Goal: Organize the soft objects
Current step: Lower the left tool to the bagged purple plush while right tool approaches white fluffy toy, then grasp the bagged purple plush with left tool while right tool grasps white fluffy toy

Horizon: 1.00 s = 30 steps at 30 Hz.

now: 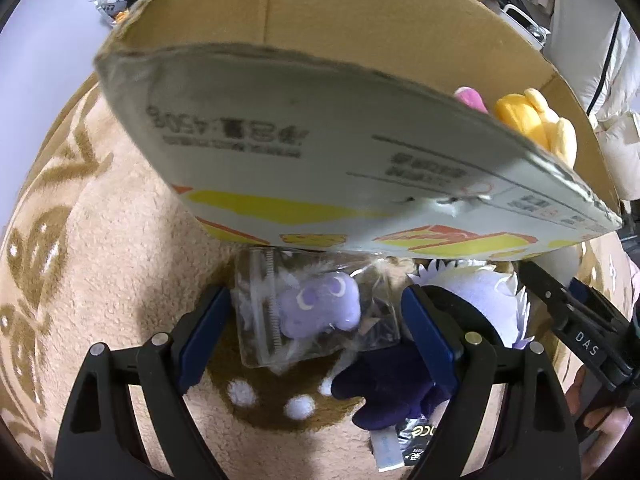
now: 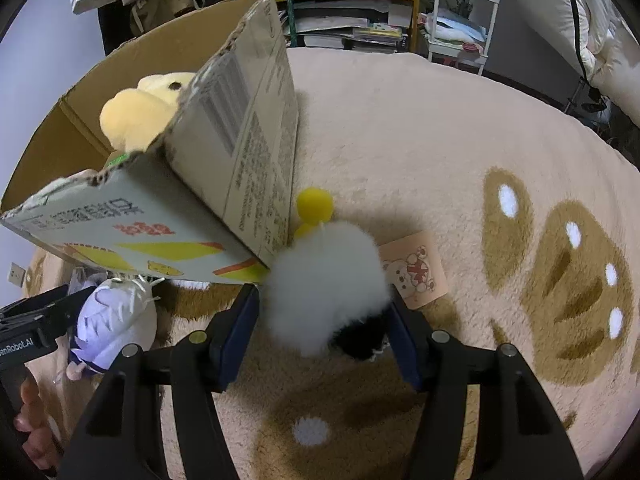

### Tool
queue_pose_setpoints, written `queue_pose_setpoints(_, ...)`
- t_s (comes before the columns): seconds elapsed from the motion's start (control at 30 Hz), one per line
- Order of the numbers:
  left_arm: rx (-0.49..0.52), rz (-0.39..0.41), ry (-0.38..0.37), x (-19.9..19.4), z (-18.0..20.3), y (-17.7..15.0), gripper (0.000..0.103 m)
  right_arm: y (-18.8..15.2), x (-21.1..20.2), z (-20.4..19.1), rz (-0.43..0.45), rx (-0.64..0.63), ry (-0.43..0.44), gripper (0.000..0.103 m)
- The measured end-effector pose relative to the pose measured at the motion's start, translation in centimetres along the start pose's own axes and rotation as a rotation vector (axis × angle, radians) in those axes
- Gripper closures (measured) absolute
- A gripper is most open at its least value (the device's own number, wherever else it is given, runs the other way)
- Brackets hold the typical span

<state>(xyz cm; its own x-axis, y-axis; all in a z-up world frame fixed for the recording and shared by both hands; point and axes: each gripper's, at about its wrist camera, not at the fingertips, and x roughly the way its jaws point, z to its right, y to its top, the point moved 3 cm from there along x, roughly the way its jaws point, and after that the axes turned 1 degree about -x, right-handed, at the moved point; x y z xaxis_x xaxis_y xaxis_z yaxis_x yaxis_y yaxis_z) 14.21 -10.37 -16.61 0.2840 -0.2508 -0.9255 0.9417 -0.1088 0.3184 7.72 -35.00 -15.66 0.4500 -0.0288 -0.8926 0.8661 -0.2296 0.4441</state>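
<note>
In the left wrist view a clear plastic bag [image 1: 320, 316] holding a small purple plush lies on the blanket between the blue pads of my left gripper [image 1: 316, 320], which stands open around it. A dark purple plush [image 1: 384, 396] and a lavender-white plush [image 1: 488, 300] lie beside it. In the right wrist view a fluffy white toy [image 2: 324, 288] with a black patch sits between the pads of my right gripper [image 2: 324, 308]; the pads flank its fur without squeezing it. Behind it lies a yellow ball toy [image 2: 314, 202]. The cardboard box [image 2: 240, 128] holds a yellow plush [image 2: 136, 112].
The box's printed flap [image 1: 320, 152] hangs over the bag, close above the left fingers. A pink plush [image 1: 472, 98] peeks from the box. A bear-print card [image 2: 416, 276] lies right of the white toy. Beige patterned blanket [image 2: 440, 140] spreads to the right; shelves and a cart stand behind.
</note>
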Motion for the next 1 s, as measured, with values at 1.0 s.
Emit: queue_pose_setpoints(1.0, 0.072, 0.001, 0.093, 0.5, 2.2, -0.5, 0.028, -0.4, 0.5, -0.5, 0.008, -0.033, -0.036, 0.055)
